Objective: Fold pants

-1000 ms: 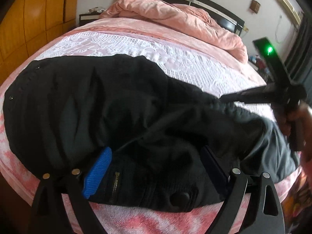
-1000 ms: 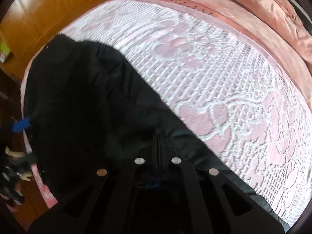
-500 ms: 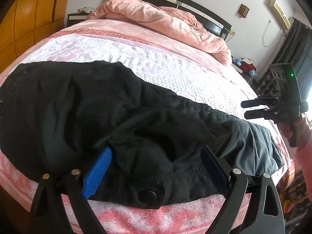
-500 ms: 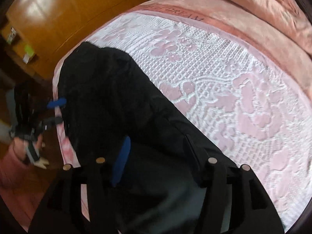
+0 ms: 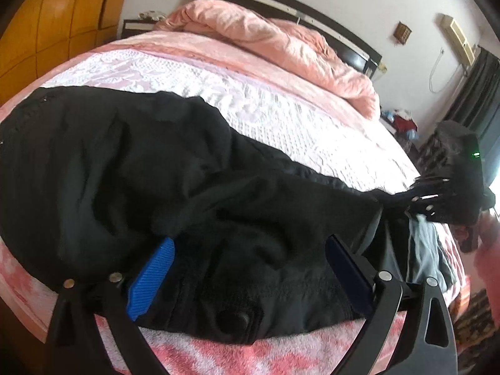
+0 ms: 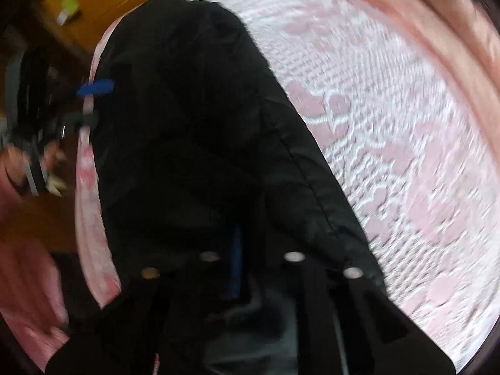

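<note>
Black pants [image 5: 156,172] lie crumpled across the near side of the bed, with the buttoned waistband [image 5: 237,318] at the front edge. My left gripper [image 5: 250,265] stands over the waistband. Its jaws are opening wide, fabric lies between the blue pads [image 5: 153,275], and neither pad presses on it. At the right, my right gripper [image 5: 403,201] is shut on the leg end of the pants and holds it slightly raised. The blurred right wrist view shows the pants [image 6: 193,125] stretching away from the shut right gripper [image 6: 247,250] toward the left gripper [image 6: 90,104].
The bed carries a white and pink lace cover [image 5: 281,103], and a bunched pink quilt [image 5: 281,40] lies by the dark headboard [image 5: 312,15]. An orange wooden wardrobe [image 5: 62,15] stands on the left and dark curtains [image 5: 475,93] on the right. Clutter sits on the floor beyond the bed.
My right gripper opened half a second ago away from the cloth, then came onto the pants' leg end and shut on it. The left gripper has barely moved.
</note>
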